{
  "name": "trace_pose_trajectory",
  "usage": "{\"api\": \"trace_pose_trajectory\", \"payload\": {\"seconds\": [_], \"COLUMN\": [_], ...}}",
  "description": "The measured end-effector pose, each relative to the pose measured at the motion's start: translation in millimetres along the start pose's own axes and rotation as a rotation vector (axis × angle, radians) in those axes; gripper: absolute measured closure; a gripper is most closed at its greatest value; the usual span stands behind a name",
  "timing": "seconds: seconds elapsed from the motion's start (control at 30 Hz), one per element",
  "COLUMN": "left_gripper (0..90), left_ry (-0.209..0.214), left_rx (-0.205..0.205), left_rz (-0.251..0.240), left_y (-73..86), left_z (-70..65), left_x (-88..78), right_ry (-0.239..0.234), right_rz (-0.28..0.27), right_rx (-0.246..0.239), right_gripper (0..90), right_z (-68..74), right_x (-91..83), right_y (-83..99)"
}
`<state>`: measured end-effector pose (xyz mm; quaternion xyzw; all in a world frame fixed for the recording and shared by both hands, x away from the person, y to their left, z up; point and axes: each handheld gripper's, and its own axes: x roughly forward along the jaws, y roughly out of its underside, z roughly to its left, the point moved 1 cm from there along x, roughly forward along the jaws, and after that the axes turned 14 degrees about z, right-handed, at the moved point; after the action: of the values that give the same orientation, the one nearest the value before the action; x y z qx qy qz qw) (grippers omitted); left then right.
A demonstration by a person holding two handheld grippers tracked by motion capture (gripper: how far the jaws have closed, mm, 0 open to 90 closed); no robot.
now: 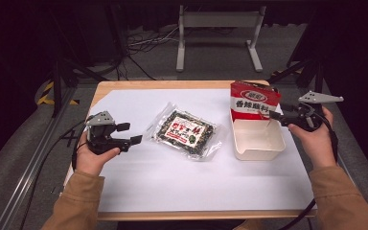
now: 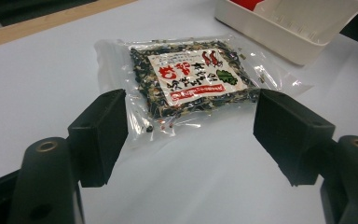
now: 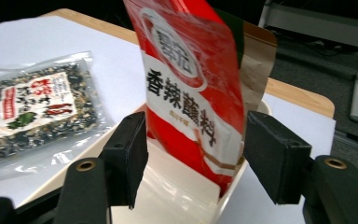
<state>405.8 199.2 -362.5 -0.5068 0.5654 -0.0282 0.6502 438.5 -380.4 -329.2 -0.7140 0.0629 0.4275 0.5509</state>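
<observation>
At right of centre in the high view, a red pouch (image 1: 252,101) with white lettering stood upright in the white tray (image 1: 258,146), the right gripper (image 1: 274,115) fingers spread beside it, the left gripper (image 1: 130,134) fingers spread near the clear seaweed packet (image 1: 187,130).

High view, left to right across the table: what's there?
Left gripper → clear packet of dark dried bits → white tub with the red pouch standing in it → right gripper at the tub's right side, jaws open.
</observation>
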Motion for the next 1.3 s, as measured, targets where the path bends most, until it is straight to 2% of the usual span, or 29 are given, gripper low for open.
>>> {"api": "trace_pose_trajectory", "payload": {"seconds": [0.17, 0.37, 0.53, 0.63, 0.73, 0.77, 0.8, 0.87, 0.9, 1.0, 1.13, 1.3], "left_gripper": [26.6, 26.6, 26.6, 26.6, 26.7, 26.7, 26.7, 26.7, 26.7, 26.6, 26.3, 25.7], "left_ry": [-0.003, 0.006, -0.003, -0.001, -0.002, -0.006, -0.006, -0.01, -0.017, -0.024, -0.034, -0.036], "left_rx": [0.01, 0.005, 0.017, 0.016, 0.008, 0.014, 0.014, 0.006, 0.014, 0.005, -0.005, -0.03], "left_rz": [0.001, 0.0, 0.004, 0.002, 0.0, 0.003, 0.003, 0.006, 0.01, 0.016, 0.023, 0.012], "left_y": [-0.4, -0.5, -0.6, -0.9, -1.1, -1.2, -1.2, -1.3, -1.6, -2.0, -3.5, -7.4], "left_z": [-0.2, -0.6, -0.1, -0.2, -0.3, 0.5, 0.5, 0.5, 1.3, 1.5, 2.2, 4.6], "left_x": [1.6, 3.0, 4.1, 4.4, 5.9, 6.7, 6.7, 8.1, 8.9, 10.9, 15.3, 21.9], "right_ry": [0.008, -0.022, -0.073, -0.098, -0.107, -0.13, -0.13, -0.156, -0.156, -0.204, -0.239, -0.265], "right_rz": [-0.015, -0.031, -0.052, -0.053, -0.057, -0.071, -0.071, -0.089, -0.089, -0.104, -0.109, -0.1], "right_rx": [-0.008, -0.037, -0.061, -0.092, -0.108, -0.124, -0.124, -0.13, -0.13, -0.136, -0.168, -0.198], "right_gripper": [39.9, 39.9, 44.0, 47.1, 48.0, 48.0, 48.0, 48.1, 48.1, 47.5, 43.4, 40.3], "right_z": [8.7, 24.0, 42.1, 53.1, 59.8, 66.8, 66.8, 75.4, 75.4, 87.4, 104.1, 117.9], "right_x": [-9.5, -19.9, -23.7, -24.1, -24.7, -25.0, -25.0, -25.0, -25.0, -22.5, -15.0, -6.4], "right_y": [4.6, 7.6, 9.9, 11.3, 12.0, 13.1, 13.1, 15.7, 15.7, 20.6, 26.5, 28.6]}}
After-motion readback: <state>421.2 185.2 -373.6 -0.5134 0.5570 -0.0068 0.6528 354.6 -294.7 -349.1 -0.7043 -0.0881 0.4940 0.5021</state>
